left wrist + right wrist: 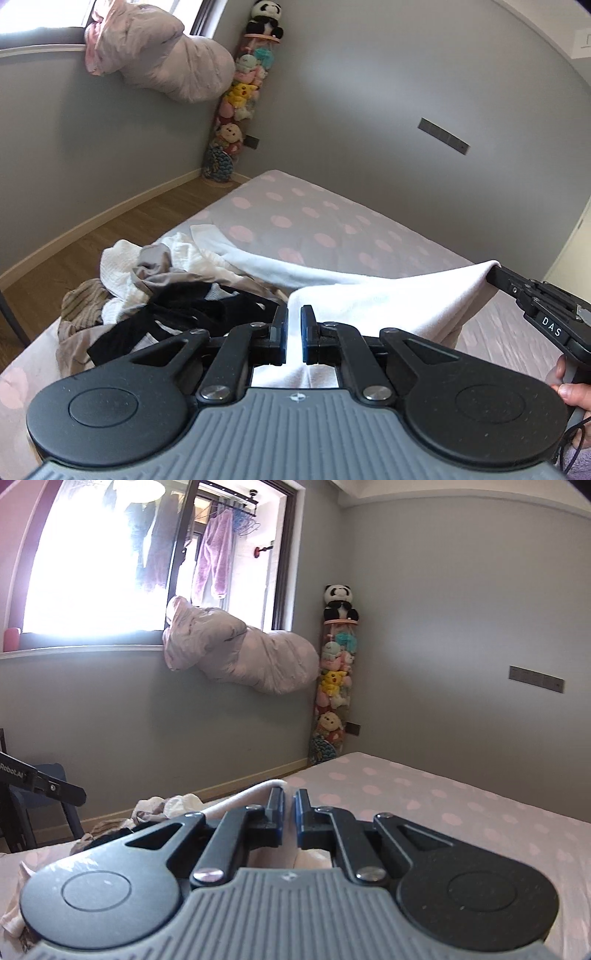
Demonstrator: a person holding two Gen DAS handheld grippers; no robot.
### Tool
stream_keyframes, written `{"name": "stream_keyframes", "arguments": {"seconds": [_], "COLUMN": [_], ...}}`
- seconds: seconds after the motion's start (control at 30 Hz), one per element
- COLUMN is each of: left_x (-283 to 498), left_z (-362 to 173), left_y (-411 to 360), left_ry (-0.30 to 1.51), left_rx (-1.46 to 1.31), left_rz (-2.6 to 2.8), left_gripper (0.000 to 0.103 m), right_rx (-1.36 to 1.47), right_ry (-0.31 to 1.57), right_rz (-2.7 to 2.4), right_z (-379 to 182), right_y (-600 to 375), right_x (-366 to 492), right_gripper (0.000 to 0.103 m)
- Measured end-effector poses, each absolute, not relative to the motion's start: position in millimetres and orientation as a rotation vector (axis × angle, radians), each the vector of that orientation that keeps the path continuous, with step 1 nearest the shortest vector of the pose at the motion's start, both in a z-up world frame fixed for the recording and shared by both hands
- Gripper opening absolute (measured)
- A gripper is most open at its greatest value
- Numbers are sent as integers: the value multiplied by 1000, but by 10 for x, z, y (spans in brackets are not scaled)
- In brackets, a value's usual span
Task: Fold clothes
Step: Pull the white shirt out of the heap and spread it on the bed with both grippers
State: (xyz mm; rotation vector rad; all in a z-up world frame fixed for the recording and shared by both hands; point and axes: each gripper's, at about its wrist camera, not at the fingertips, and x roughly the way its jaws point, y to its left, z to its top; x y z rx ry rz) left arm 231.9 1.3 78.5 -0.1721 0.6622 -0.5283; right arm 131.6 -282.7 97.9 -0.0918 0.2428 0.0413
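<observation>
**White garment held aloft between both tongs over the bed**

A pile of mixed clothes (155, 291) lies at the left edge of the bed (332, 225), beside the wooden floor (74, 243). The left tongs (294, 325) are nearly closed, pinching a raised fold of the white garment (369, 306). The cloth spans rightward, lifted off the dotted sheet, to the right tongs (495, 275), clamped on its far corner. A hand (570, 391) grips that tool's handle near the bed's right side.

Pink-dotted bed (317, 229); clothes heap (155, 291) and white garment (362, 295) lie on it.
</observation>
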Motion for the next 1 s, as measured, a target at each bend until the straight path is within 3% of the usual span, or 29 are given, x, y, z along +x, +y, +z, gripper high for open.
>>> {"name": "stream_keyframes", "arguments": {"seconds": [0.17,0.37,0.57,0.67,0.73,0.77,0.97,1.0], "left_x": [1884,1333,791,594,500,457,216,167], "left_z": [656,316,50,-60,-135,-180,-424,-461], "left_y": [-396,-932,-1392,-1541,-1589,-1602,-1726,-1753], "left_ry": [713,806,831,822,826,831,858,853], "left_rx": [-86,-21,22,55,52,50,87,99], "left_rz": [-615,-751,-867,-874,-858,-849,-833,-841], "left_gripper": [4,13,18,25,39,52,54,56], "right_rx": [-36,101,280,326,329,329,343,344], "right_ry": [292,395,528,578,622,641,627,619], "right_rz": [-87,-272,-378,-374,-363,-360,-333,-330], "right_z": [686,196,-333,-515,-629,-682,-755,-754], "right_y": [-3337,-3957,-4232,-4208,-4187,-4169,-4130,-4123], "right_x": [395,-659,-1240,-1372,-1455,-1481,-1648,-1670], "right_gripper": [7,7,7,8,8,8,18,28]}}
